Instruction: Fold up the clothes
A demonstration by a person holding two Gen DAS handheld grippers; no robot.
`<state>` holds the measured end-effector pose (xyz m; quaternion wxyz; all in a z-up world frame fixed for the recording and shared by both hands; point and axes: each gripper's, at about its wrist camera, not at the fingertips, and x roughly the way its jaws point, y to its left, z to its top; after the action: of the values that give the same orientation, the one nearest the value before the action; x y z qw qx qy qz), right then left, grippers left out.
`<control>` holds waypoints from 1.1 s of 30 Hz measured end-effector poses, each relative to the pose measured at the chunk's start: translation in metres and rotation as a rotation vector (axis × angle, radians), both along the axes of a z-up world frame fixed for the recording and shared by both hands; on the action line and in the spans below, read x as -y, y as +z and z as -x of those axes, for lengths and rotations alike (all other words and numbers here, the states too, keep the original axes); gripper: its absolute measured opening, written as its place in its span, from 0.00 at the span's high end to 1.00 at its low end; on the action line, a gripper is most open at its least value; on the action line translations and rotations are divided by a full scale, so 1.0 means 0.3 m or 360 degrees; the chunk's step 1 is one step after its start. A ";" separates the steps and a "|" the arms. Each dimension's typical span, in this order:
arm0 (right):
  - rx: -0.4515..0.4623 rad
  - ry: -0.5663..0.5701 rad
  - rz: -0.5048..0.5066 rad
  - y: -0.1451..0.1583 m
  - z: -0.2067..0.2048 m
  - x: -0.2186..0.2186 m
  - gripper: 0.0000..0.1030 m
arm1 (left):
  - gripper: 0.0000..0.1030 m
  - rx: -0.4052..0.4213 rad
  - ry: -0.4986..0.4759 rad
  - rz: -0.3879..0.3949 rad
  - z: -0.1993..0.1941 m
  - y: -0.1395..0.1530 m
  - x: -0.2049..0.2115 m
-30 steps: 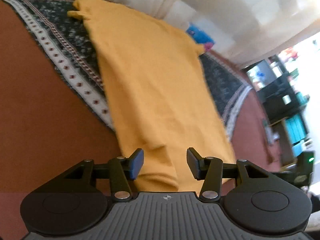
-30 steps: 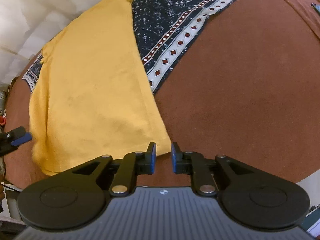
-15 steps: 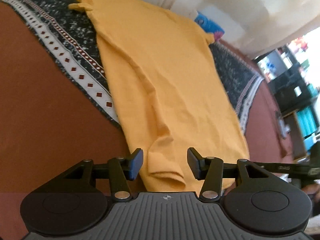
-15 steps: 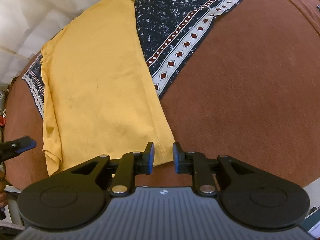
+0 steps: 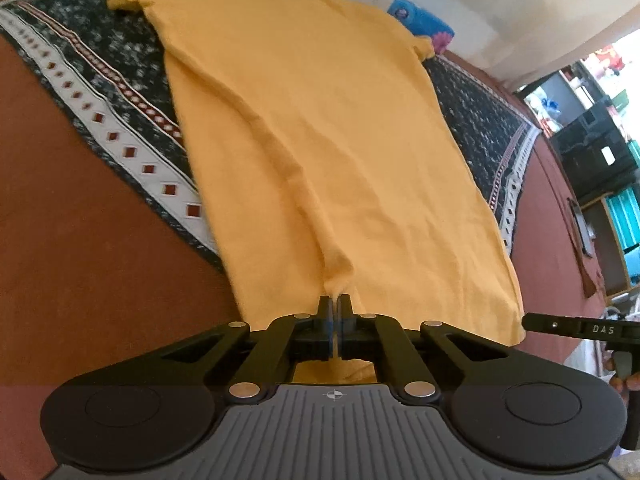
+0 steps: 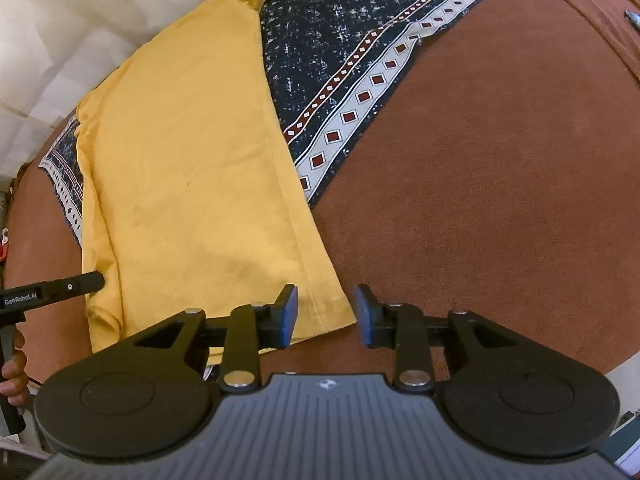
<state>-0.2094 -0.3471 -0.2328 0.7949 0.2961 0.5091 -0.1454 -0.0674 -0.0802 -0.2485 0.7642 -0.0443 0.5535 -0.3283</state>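
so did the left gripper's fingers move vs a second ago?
Yes. The left gripper has shut on the near hem of the yellow cotton shirt, pinching a ridge of cloth; earlier its fingers stood wide apart over that hem.

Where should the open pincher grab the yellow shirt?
Best guess: the right gripper takes the yellow shirt by its near hem corner, coming in low from the near edge. That corner lies flat, right between the open fingers. The left gripper already pinches the hem's other end.
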 end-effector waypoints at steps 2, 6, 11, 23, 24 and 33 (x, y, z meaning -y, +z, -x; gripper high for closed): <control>0.0006 -0.0008 0.0007 0.002 0.003 0.003 0.64 | 1.00 0.0010 0.0042 0.0024 0.009 0.029 -0.036; -0.0001 -0.0031 0.0043 0.003 0.008 0.011 0.59 | 1.00 0.0048 0.0155 0.0010 0.027 0.096 -0.159; -0.0037 -0.0010 0.0001 -0.033 -0.009 0.009 0.59 | 1.00 0.0010 0.0330 -0.0115 0.044 0.093 -0.333; -0.0043 0.0121 -0.0103 0.052 0.002 -0.001 0.96 | 1.00 -0.0058 0.0394 -0.0144 0.098 0.114 -0.453; -0.0050 0.0130 -0.0105 0.060 0.007 0.000 0.96 | 1.00 -0.0067 0.0396 -0.0153 0.102 0.104 -0.451; -0.0124 0.0150 -0.0200 -0.021 0.014 0.024 0.85 | 0.59 -0.0143 0.0479 -0.0258 0.041 0.055 -0.430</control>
<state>-0.2137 -0.3543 -0.2391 0.7604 0.3151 0.5612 -0.0870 -0.0796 0.0488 -0.2321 0.7803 -0.0795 0.5988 -0.1622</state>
